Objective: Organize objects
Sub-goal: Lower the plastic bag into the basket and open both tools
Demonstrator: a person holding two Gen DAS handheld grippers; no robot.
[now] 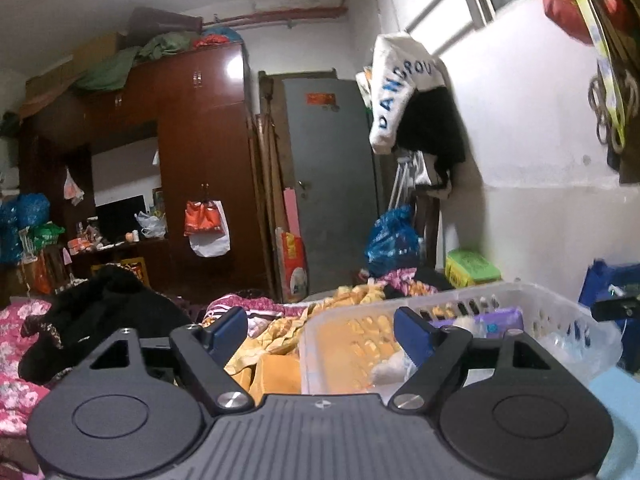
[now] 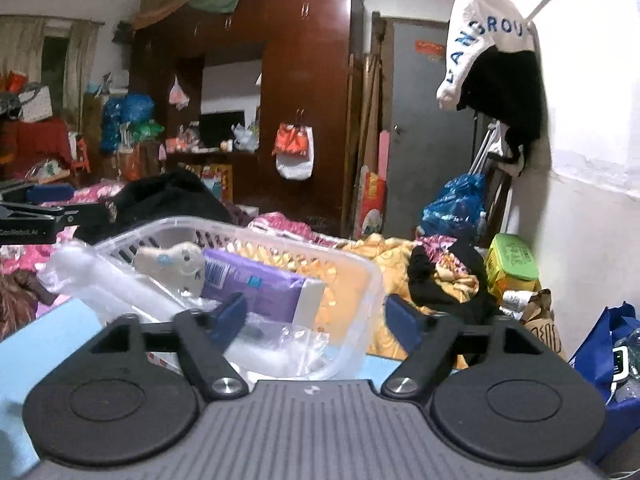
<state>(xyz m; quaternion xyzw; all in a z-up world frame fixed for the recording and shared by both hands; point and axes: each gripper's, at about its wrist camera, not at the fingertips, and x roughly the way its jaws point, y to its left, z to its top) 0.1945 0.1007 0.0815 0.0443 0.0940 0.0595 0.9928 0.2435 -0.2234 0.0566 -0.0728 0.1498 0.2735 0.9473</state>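
A clear plastic basket (image 1: 472, 298) (image 2: 360, 264) stands on a light blue surface (image 2: 52, 328). It holds a purple pack (image 2: 256, 284) (image 1: 500, 316), a small cream plush toy (image 2: 176, 260), a white soft thing (image 1: 386, 368) and clear plastic bags (image 2: 100, 280). My left gripper (image 1: 322, 330) is open and empty at the basket's left end. My right gripper (image 2: 316, 316) is open and empty, astride the basket's near corner. The left gripper's body shows at the left edge of the right wrist view (image 2: 36, 216).
A bed with yellow bedding (image 1: 276, 344) and black clothes (image 1: 108, 308) lies behind. A green box (image 2: 512, 264), a blue bag (image 2: 608, 344), a brown wardrobe (image 1: 200, 152), a grey door (image 1: 332, 184) and clothes hanging on the wall (image 1: 416, 104) surround it.
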